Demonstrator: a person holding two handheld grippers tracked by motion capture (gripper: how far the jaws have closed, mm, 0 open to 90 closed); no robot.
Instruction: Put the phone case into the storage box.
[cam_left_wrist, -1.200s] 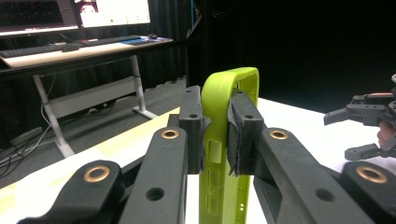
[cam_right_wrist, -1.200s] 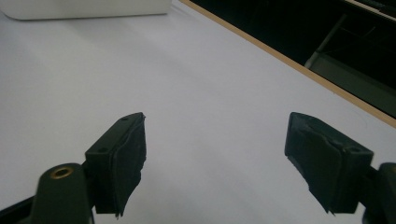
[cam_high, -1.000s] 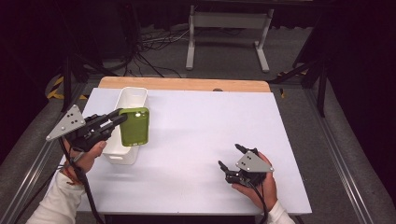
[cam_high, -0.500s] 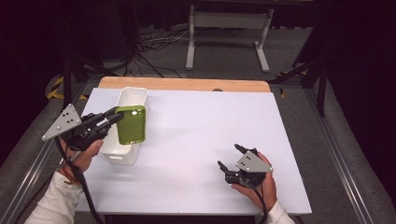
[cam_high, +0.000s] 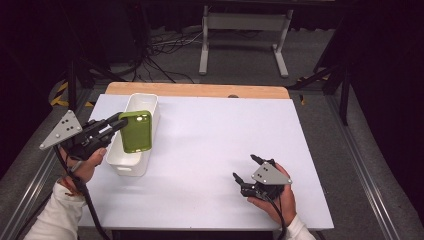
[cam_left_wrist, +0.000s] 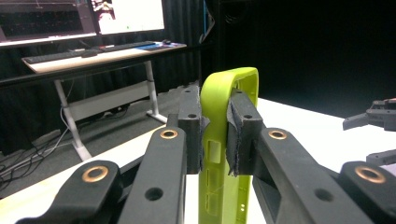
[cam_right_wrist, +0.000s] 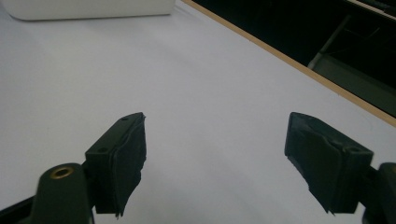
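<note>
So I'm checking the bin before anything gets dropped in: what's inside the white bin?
The white bin looks empty at its far end; the green phone case, clamped in the left gripper, hides its middle.

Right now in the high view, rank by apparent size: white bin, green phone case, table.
1. table
2. white bin
3. green phone case, though it is lifted nearer the camera, so it looks larger.

green phone case (cam_high: 135, 131) lifted higher, shifted left over white bin (cam_high: 133, 162)

High view looks steeply down on the white rectangular table (cam_high: 210, 150); both gripper views skim close over that same tabletop (cam_right_wrist: 187, 84).
</note>
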